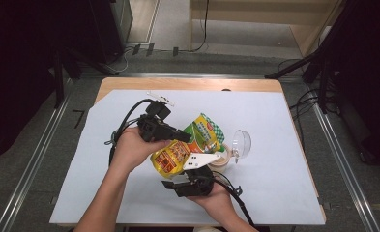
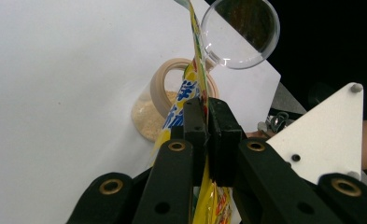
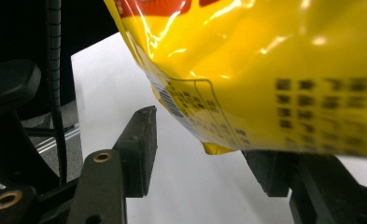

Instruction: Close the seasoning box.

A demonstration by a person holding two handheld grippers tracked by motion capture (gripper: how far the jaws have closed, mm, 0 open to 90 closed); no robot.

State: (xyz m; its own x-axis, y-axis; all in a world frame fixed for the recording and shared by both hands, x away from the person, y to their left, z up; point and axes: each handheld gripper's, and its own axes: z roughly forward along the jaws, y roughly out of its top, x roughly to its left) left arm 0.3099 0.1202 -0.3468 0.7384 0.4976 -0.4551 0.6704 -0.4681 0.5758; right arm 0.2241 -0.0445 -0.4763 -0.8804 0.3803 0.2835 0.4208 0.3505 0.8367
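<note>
A yellow and green snack pouch (image 1: 178, 154) hangs tilted above the middle of the table, and my left gripper (image 1: 186, 138) is shut on its edge. In the left gripper view the jaws (image 2: 208, 121) pinch the pouch (image 2: 190, 86) flat, right over a beige-rimmed jar (image 2: 160, 81) of pale granules. The jar (image 1: 222, 163) stands on the sheet with its clear lid (image 1: 241, 143) swung open. My right gripper (image 1: 177, 182) sits low under the pouch. Its jaws (image 3: 204, 140) stand apart, and the pouch's yellow bottom corner (image 3: 274, 70) hangs just above them without touching the pads.
A white sheet (image 1: 274, 193) covers the wooden table (image 1: 187, 83). The right gripper's white three-cornered plate (image 2: 326, 135) stands close beside the left jaws. Dark stands and cables ring the table on the floor.
</note>
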